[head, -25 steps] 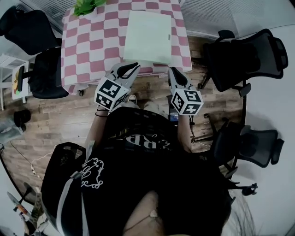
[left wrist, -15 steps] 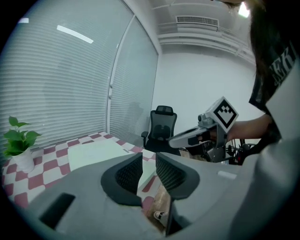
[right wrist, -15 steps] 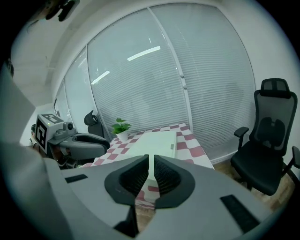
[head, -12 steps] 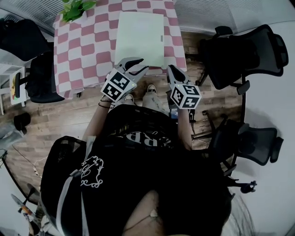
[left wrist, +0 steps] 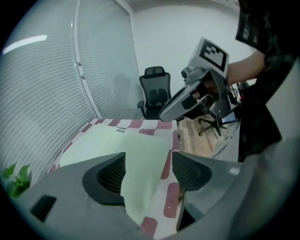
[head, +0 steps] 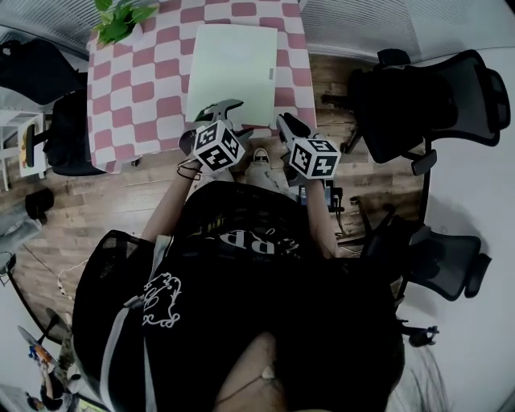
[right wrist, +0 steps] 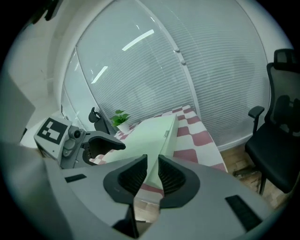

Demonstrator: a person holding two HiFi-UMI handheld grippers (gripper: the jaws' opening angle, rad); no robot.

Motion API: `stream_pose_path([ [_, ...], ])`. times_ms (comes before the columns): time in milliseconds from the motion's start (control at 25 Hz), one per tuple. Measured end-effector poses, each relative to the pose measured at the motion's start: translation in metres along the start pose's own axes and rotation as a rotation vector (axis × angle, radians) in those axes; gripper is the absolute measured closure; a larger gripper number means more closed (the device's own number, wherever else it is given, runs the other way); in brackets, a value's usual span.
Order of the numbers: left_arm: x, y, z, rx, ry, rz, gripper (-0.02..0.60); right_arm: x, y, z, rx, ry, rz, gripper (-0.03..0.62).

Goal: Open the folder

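Left gripper (left wrist: 147, 171): jaws wide apart, having just been opening. Nothing is clamped. The near corner of the folder (head: 236, 64) shows in the gap, lower down, and neither pad presses on it.
Right gripper (right wrist: 152, 174): jaws drawn almost together, with only a thin slit between the tips and nothing in it. It holds nothing and points at the folder's near edge.
Gripper positions: in the head view both reach over the table's near side, side by side but apart. The left is at the folder's near left corner, the right at its near right corner. Whether either tip touches the folder cannot be told.
Folder: pale green, closed, lying flat on the table (head: 145, 88). It sits towards the right side, its near edge close to the table's near edge. A small tab sits on its right edge.
Table: covered by a pink and white checked cloth.
Plant (head: 121, 18): green, in a white pot at the far left corner of the table, well apart from the folder.
Chairs (head: 438, 100): black office chairs to the right of the table, another dark one to its left.
Floor (head: 121, 201): wood planks.
Person: black top, at the table's near side, one gripper in each hand.
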State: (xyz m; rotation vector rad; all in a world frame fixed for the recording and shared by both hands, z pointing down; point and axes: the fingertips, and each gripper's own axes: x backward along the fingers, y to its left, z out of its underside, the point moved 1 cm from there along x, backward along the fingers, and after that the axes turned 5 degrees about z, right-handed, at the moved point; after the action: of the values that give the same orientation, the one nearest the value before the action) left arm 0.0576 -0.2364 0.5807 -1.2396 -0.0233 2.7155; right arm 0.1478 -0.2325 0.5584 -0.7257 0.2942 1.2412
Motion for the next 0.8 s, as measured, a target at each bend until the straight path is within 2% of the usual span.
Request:
stream_pose_path([
  [160, -0.02, 0.005, 0.012, -0.159, 0.15, -0.049, 0.242, -0.015, -0.012, 0.01, -0.094, 0.034, -0.024, 0.556],
  [240, -0.026, 0.006, 0.014, -0.189, 0.176, -0.056, 0.241, -0.02, -0.016, 0.014, -0.133, 0.045, -0.029, 0.554],
  [400, -0.035, 0.008, 0.012, -0.135, 0.161, -0.046, 0.241, -0.028, -0.016, 0.027, -0.153, 0.105, -0.064, 0.479],
  [560, -0.043, 0.007, 0.018, -0.113, 0.195, -0.036, 0.241, -0.036, -0.019, 0.04, -0.161, 0.148, -0.058, 0.479],
  [800, -0.041, 0.008, 0.017, -0.101, 0.177, -0.044, 0.241, -0.039, -0.023, 0.045, -0.279, 0.136, -0.077, 0.479],
])
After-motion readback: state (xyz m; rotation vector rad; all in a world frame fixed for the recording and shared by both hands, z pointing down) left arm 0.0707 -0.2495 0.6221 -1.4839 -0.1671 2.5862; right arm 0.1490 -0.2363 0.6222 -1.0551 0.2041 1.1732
